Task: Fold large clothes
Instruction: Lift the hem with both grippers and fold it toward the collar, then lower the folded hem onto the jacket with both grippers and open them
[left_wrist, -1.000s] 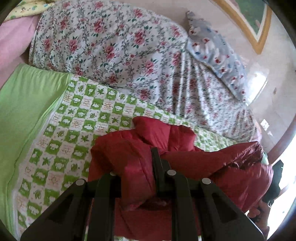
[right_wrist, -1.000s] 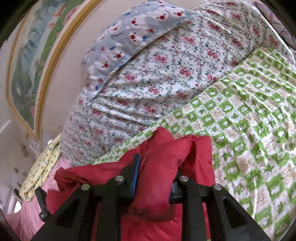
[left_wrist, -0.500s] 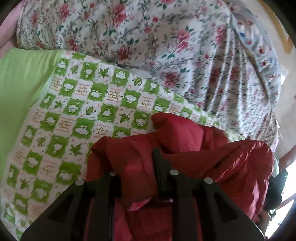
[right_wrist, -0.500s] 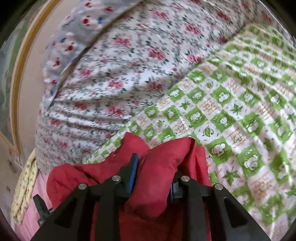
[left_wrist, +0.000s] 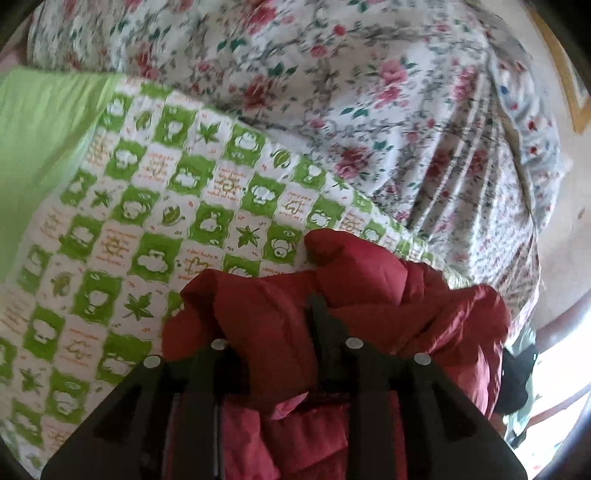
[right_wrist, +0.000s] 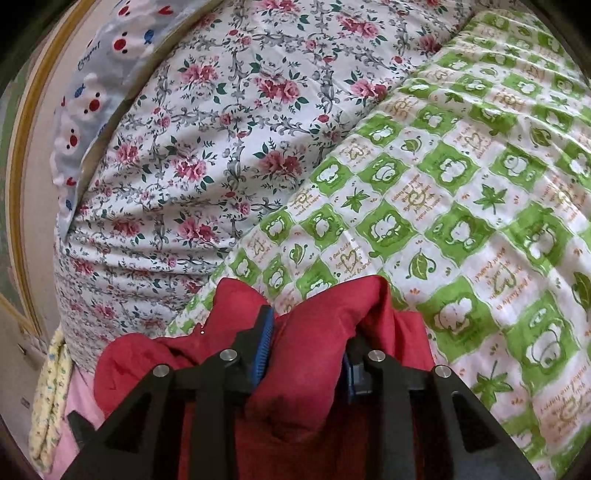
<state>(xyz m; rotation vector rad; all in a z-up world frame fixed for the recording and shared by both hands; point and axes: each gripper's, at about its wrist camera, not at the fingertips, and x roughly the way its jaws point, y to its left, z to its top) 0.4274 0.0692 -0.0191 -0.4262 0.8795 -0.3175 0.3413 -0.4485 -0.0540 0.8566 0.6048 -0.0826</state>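
Note:
A red padded jacket (left_wrist: 369, 280) lies bunched on a green-and-white checked bed cover (left_wrist: 147, 206). My left gripper (left_wrist: 273, 317) has a thick fold of it between its fingers; the jaws are opening, and the cloth still fills the gap and hides the left fingertip. In the right wrist view the same red jacket (right_wrist: 147, 354) bulges between the blue pads (right_wrist: 264, 339) of my right gripper (right_wrist: 306, 332). Its jaws are opening too, with the fold touching both pads, low over the checked cover (right_wrist: 443, 184).
A bulky floral quilt (right_wrist: 203, 147) rises just behind the jacket, with a blue bear-print pillow (right_wrist: 85, 92) on it against a wall with a gold picture frame (right_wrist: 22, 147). Plain green sheet (left_wrist: 44, 147) lies left of the checks. Yellow cloth (right_wrist: 48, 391) hangs at the bed's edge.
Both grippers have come down and forward with the jacket toward the checked cover and the floral quilt. The gap between each pair of fingers has widened a little around the red fold.

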